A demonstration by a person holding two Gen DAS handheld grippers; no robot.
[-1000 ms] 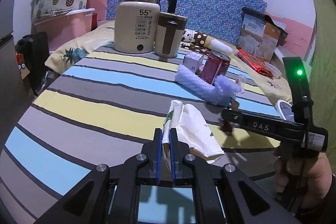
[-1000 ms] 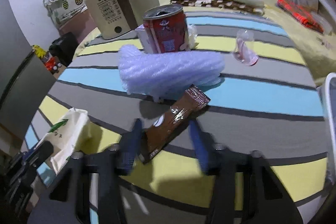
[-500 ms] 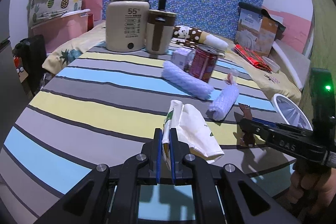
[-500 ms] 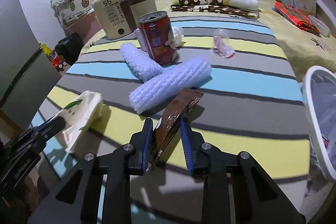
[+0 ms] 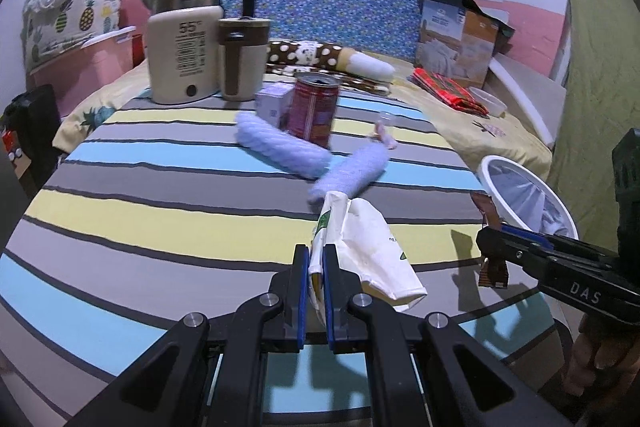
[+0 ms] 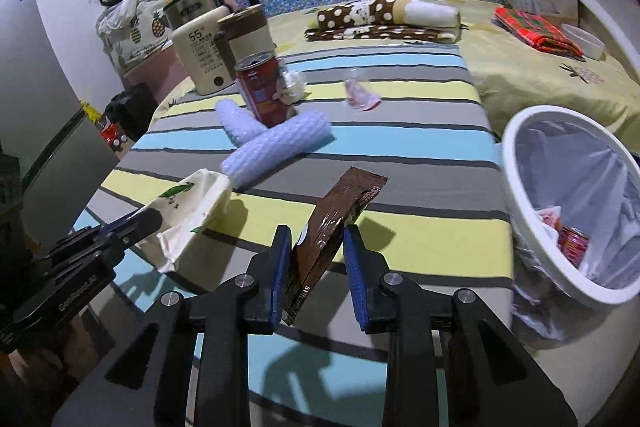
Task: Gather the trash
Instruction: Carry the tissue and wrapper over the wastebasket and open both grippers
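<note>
Left claw (image 5: 316, 269) is pinched tight on a crumpled white paper bag (image 5: 370, 251), held up over the striped worktop (image 5: 168, 215). Right claw (image 6: 316, 259) has a brown snack wrapper (image 6: 340, 215) between its pads, jaws only partly closed around it, and the wrapper sticks out forward and up. The print on the wrapper is too small to read. Just right of that claw sits the white trash bin (image 6: 516, 183), its far side cut off by the frame edge. Ahead of both claws are two purple foam rolls (image 6: 276, 149) and a red can (image 6: 262, 93), with bare stripes in between.
</note>
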